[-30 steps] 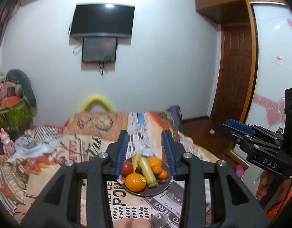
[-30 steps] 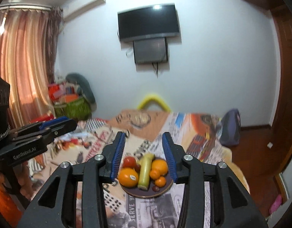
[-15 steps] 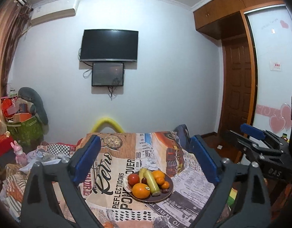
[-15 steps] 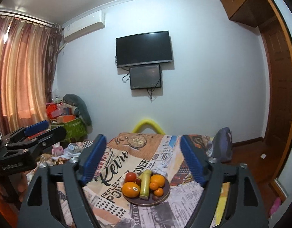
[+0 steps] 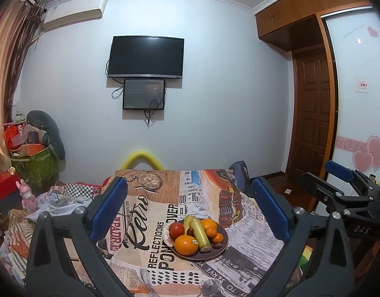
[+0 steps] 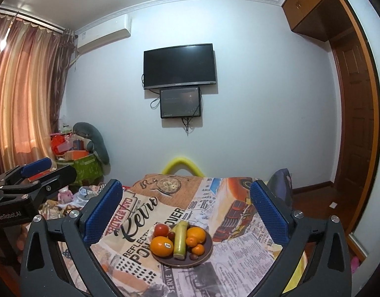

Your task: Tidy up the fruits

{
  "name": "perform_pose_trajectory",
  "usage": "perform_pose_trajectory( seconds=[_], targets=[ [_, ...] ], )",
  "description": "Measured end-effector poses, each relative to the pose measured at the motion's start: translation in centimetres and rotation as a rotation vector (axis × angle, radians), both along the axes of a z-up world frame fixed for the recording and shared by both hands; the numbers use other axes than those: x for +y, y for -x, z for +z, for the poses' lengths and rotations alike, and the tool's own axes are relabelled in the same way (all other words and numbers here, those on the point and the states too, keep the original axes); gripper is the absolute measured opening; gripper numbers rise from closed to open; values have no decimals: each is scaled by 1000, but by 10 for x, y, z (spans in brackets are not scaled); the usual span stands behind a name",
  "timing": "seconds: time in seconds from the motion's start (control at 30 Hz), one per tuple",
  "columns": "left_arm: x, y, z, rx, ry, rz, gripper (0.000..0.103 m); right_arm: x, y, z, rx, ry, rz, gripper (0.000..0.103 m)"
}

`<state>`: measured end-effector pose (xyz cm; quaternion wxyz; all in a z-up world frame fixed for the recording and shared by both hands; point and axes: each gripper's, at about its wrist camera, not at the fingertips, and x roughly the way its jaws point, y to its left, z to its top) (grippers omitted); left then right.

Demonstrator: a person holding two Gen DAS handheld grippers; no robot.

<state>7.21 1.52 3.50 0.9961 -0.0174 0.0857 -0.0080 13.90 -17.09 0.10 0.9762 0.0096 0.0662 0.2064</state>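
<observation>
Left gripper point(image 5: 188, 210): I see it spread wide, empty.
Right gripper point(image 6: 186, 210): wide too, holding nothing.
Dark round plate point(image 6: 207, 248): fruit-laden, lower centre on newspaper-print tabletop point(image 6: 239, 242).

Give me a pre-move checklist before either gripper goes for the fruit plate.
1. Left gripper open, holding nothing: ok.
2. Right gripper open, holding nothing: ok.
3. Plate in view between both sets of jaws, on the tablecloth: ok.
4. Large orange at the near left, top exposed: ok.
5. Long green fruit lies against its neighbours; may roll if they are lifted: not ok.
6. Destination for sorted fruit: cannot tell.
</observation>
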Motion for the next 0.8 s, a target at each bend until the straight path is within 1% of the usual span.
perform_pose_trajectory(
  seconds=[0.8],
  targets=[
    [1, -2, -1, 3, 1, -4, 103, 0, 6, -1, -3, 12, -7, 103]
  ],
)
